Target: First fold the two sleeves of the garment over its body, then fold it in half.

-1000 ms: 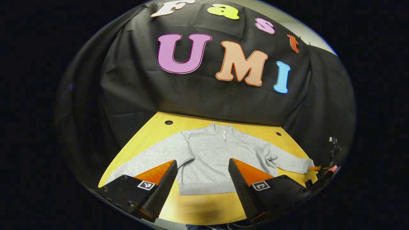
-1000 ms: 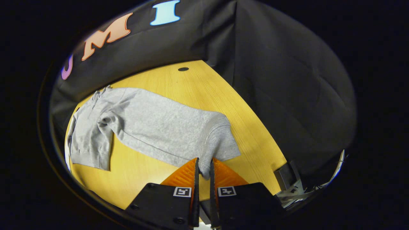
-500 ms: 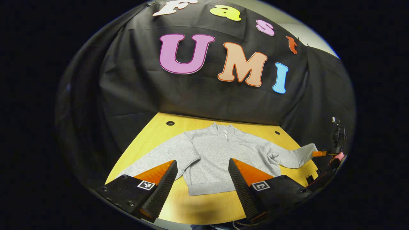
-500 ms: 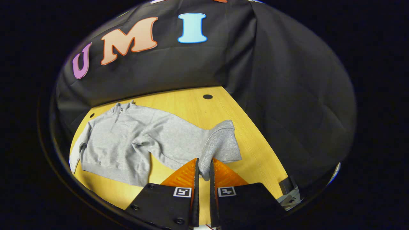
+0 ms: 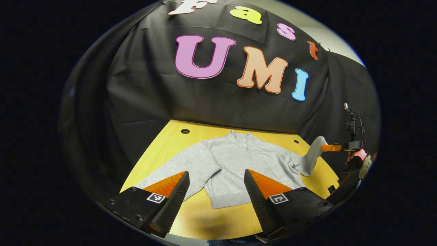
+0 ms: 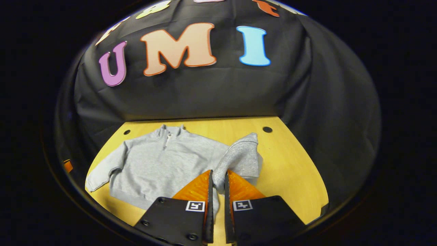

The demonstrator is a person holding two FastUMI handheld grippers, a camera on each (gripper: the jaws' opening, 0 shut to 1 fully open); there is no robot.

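A grey zip-neck sweater lies face up on the yellow table, collar toward the back wall. My left gripper hovers open above the hem near the table's front edge, holding nothing. The sweater's left-hand sleeve lies spread out flat. Off to the right, my right gripper holds the other sleeve's cuff raised off the table. In the right gripper view, my right gripper is shut on that cuff, and the sleeve arches up beside the sweater body.
Round holes sit in the tabletop near the back corners. Black cloth walls close in the back and both sides. A hand holds the right gripper at the right edge. Bare wood lies to the right of the sweater.
The right gripper has lifted the sleeve cuff off the table and carried it up and inward toward the body, turning to face the back wall. The left gripper stays open, hardly moved.
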